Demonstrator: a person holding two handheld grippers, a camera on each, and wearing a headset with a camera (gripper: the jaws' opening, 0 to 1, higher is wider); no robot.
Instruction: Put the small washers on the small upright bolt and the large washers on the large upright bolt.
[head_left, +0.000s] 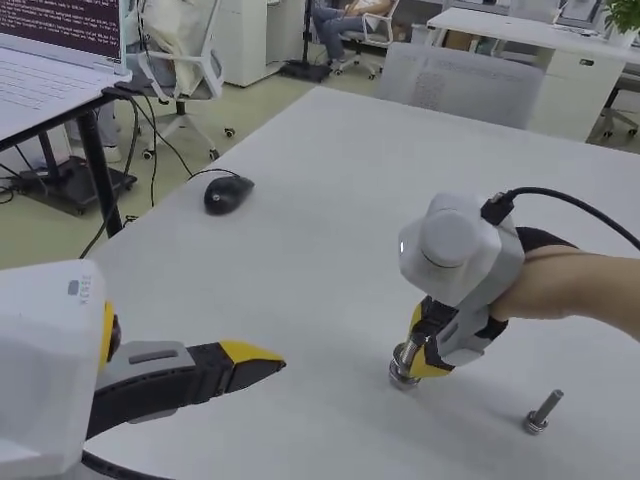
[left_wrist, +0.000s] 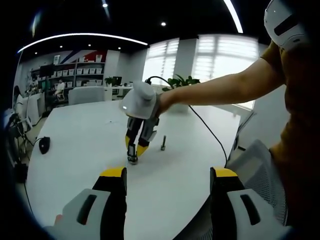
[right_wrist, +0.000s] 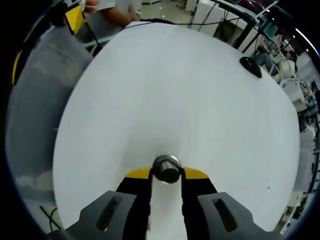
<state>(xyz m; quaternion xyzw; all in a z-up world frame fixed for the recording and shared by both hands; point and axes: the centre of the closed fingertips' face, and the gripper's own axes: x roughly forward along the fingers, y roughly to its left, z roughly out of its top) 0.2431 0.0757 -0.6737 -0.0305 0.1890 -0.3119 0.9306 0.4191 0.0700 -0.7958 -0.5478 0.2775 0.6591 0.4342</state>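
Currently counted: two bolts, two grippers, one mouse, all on or over the white table. Washers cannot be counted; a wider ring sits at the foot of the large bolt.

Large bolt: stands on the table at near right, long axis vertical. Seen end-on in the right gripper view, threaded end toward the camera.

Small bolt: head down on the table, shaft up, to the right of the large bolt and apart from it.

Right gripper: comes down from above, yellow tips closed against both sides of the large bolt.

Left gripper: at near left, well apart from both bolts, jaws spread wide, nothing between them.
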